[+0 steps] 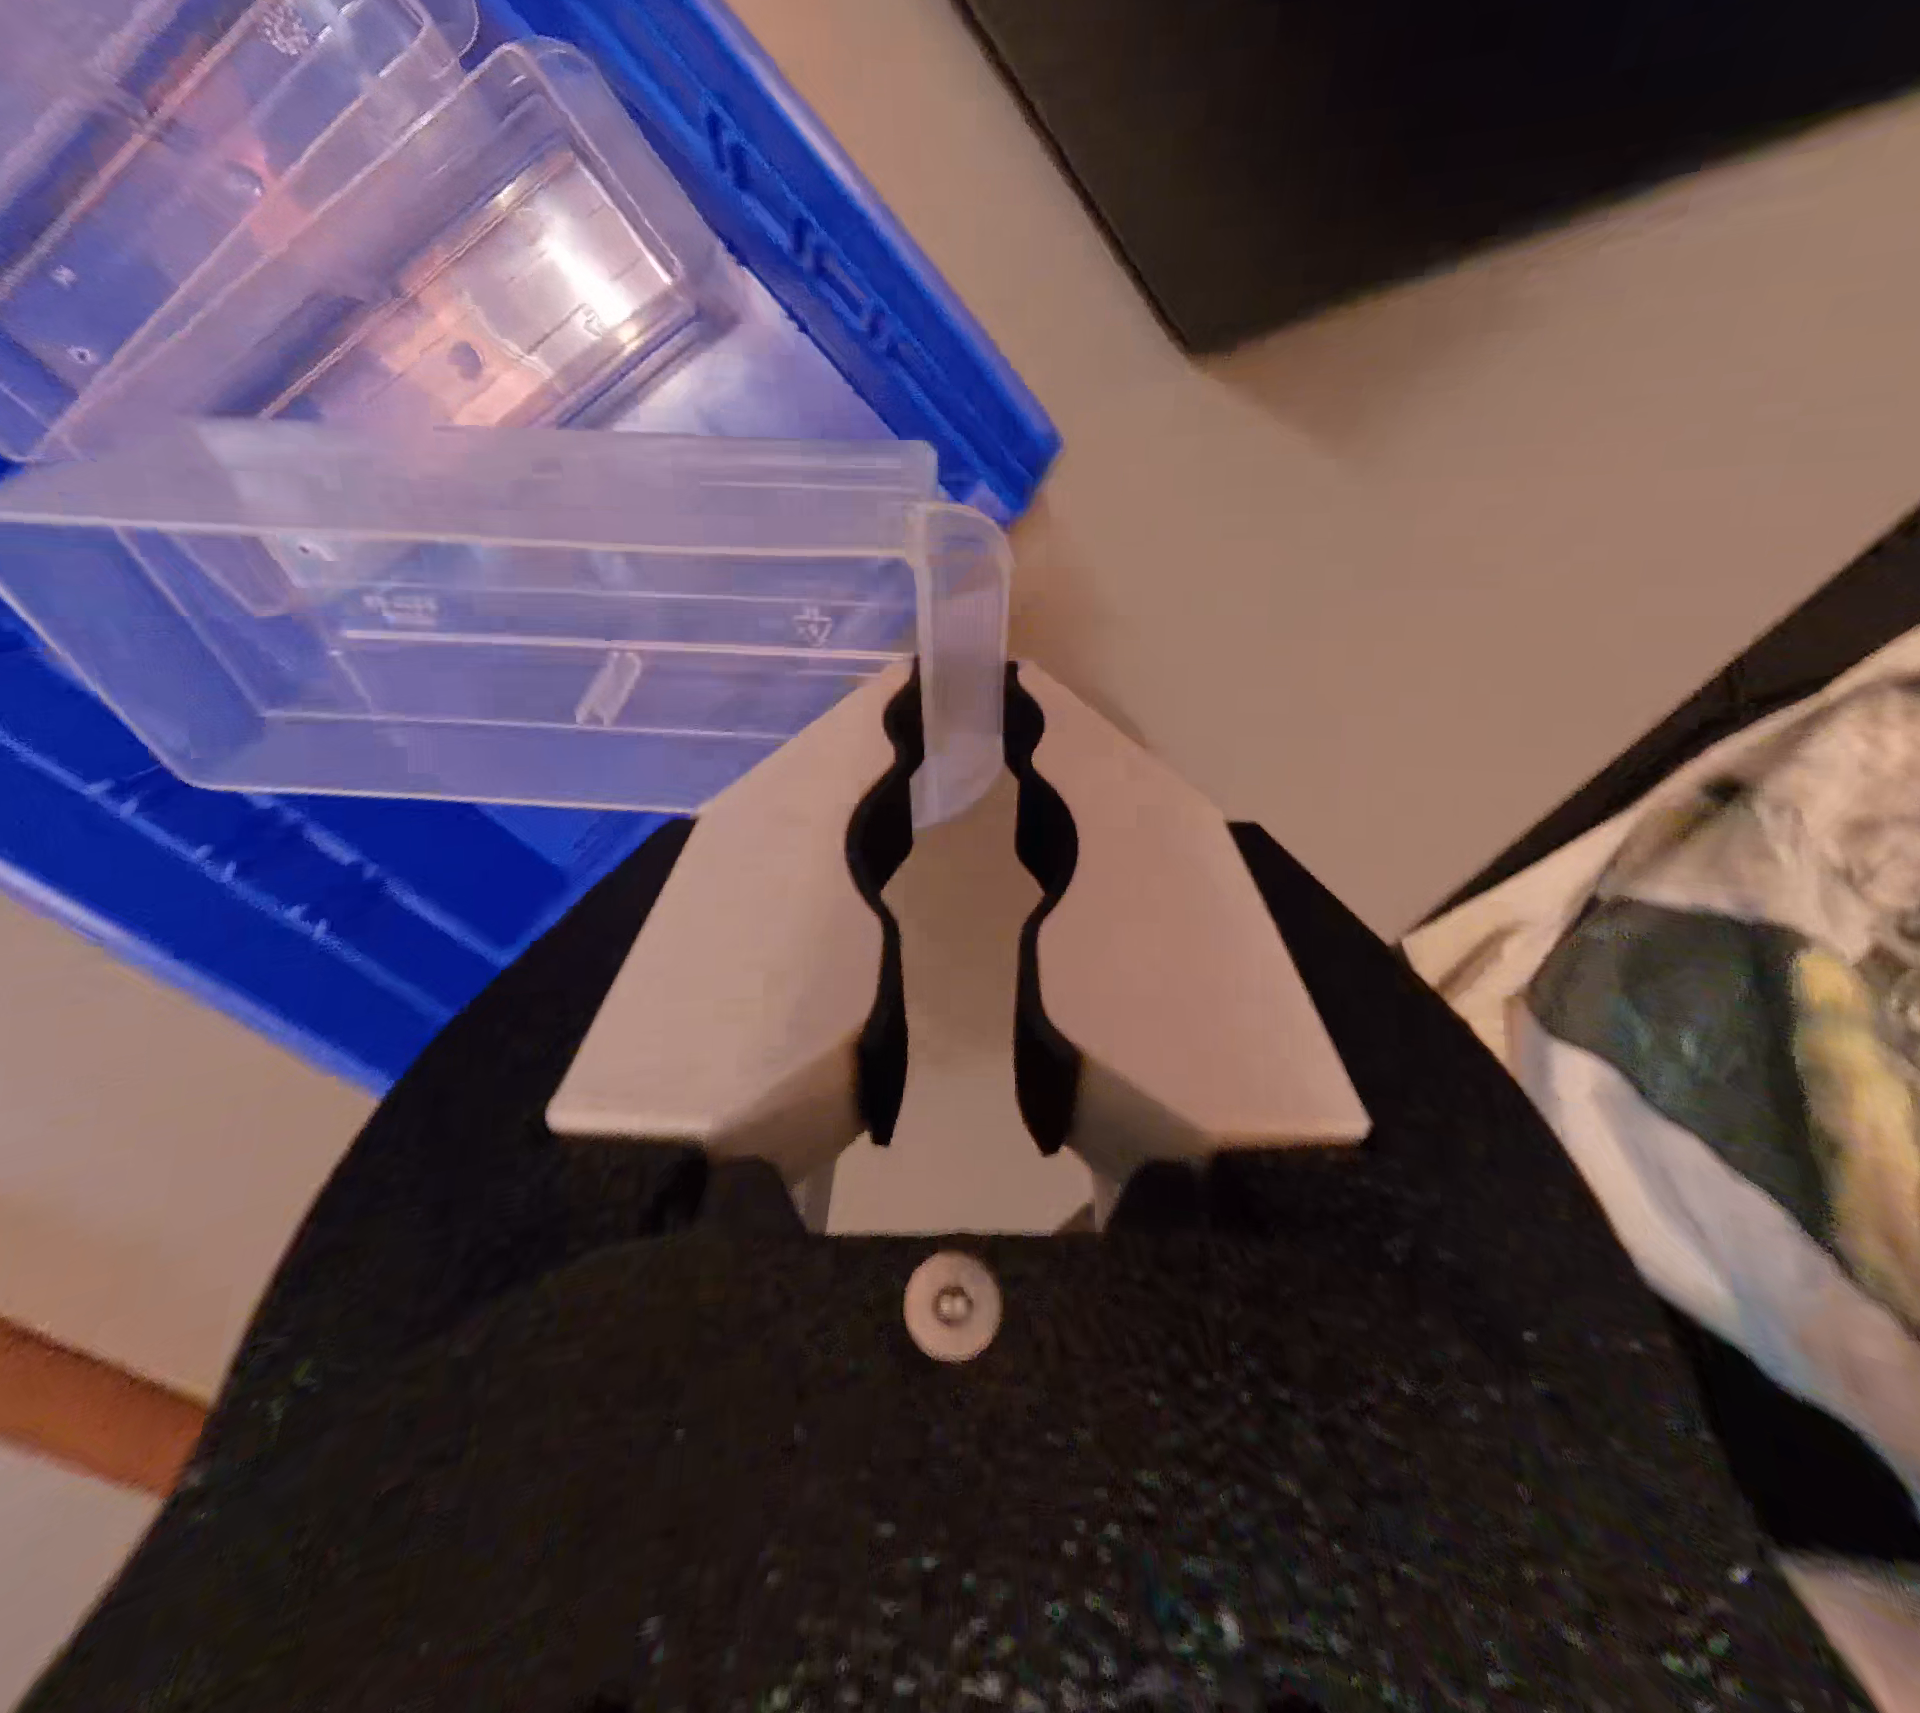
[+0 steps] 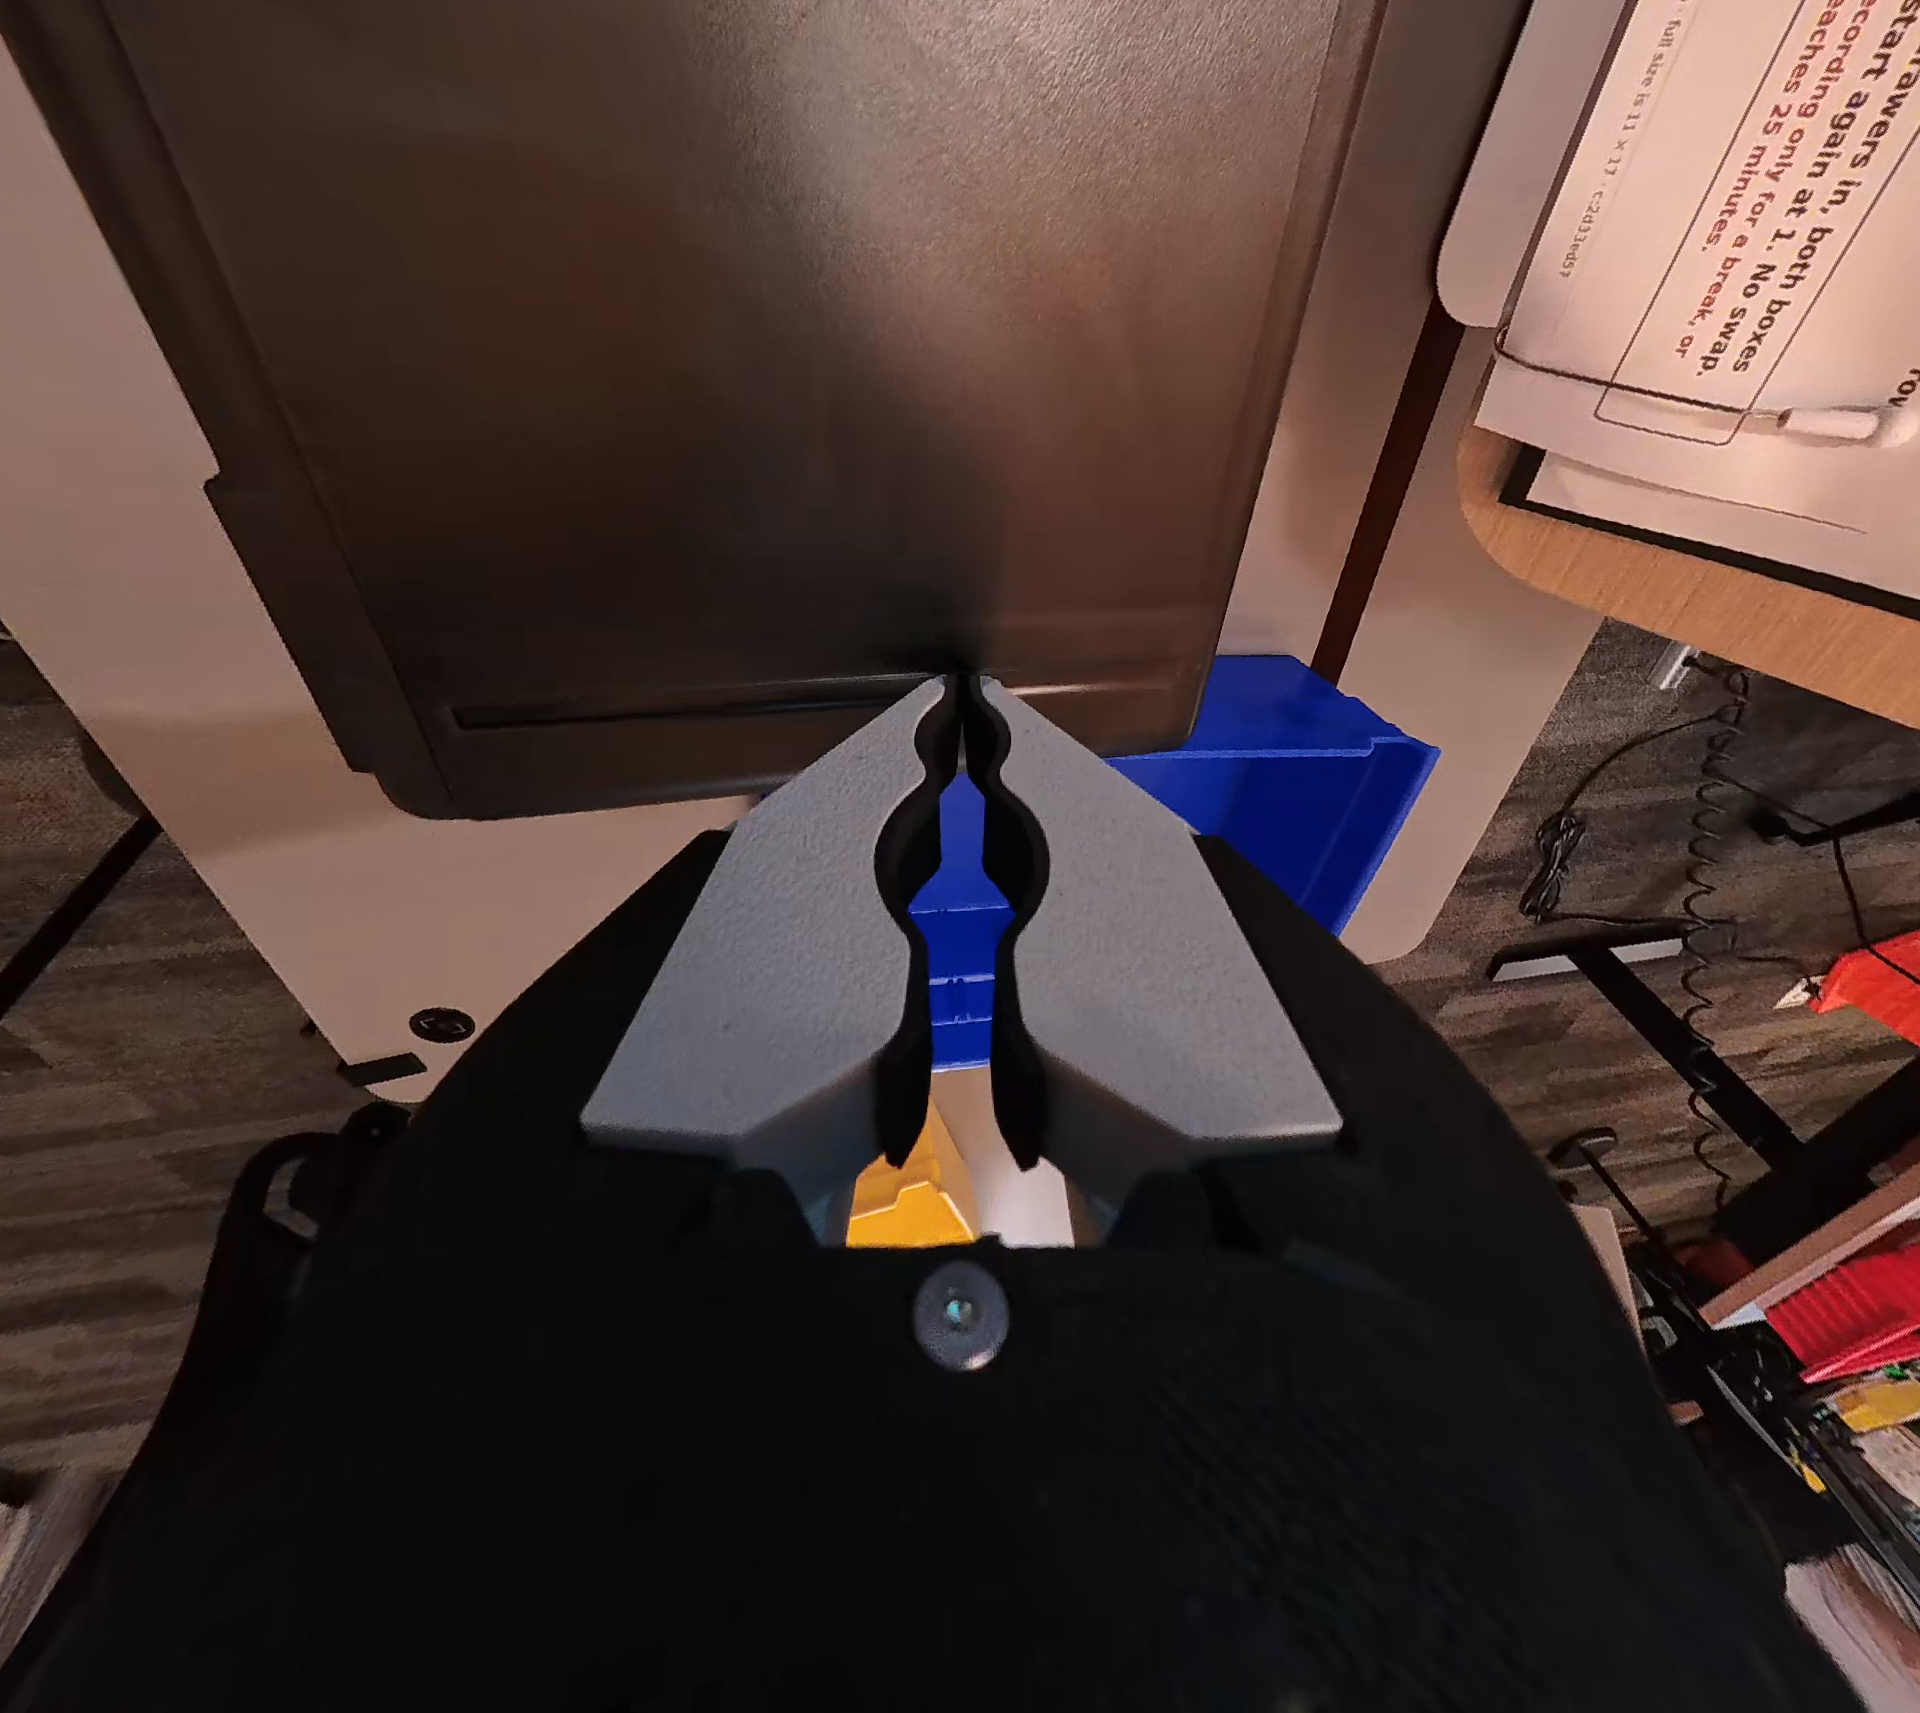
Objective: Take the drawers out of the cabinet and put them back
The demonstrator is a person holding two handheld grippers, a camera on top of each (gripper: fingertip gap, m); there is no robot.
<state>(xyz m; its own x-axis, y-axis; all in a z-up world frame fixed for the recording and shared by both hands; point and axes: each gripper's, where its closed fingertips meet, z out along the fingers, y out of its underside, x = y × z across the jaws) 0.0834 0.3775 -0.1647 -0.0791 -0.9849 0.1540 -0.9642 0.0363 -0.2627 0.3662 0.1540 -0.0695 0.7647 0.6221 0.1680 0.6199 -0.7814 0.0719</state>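
In the left wrist view my left gripper (image 1: 961,702) is shut on the handle tab of a clear plastic drawer (image 1: 499,614). It holds the drawer sideways, over the corner of a blue bin (image 1: 831,209). Two more clear drawers (image 1: 447,240) lie in the bin. The black cabinet (image 1: 1403,1) stands at the upper right. In the right wrist view my right gripper (image 2: 961,692) is shut with nothing between its fingers. Its tips rest against the edge of the black cabinet (image 2: 779,261). The cabinet's drawer openings are hidden.
The blue bin (image 2: 1288,790) shows behind the cabinet on the beige table (image 1: 1351,520). A crumpled cloth or bag (image 1: 1714,988) lies at the right. A printed sheet (image 2: 1714,105) lies on a wooden desk. Cables (image 2: 1714,832) and red items (image 2: 1870,988) are on the floor.
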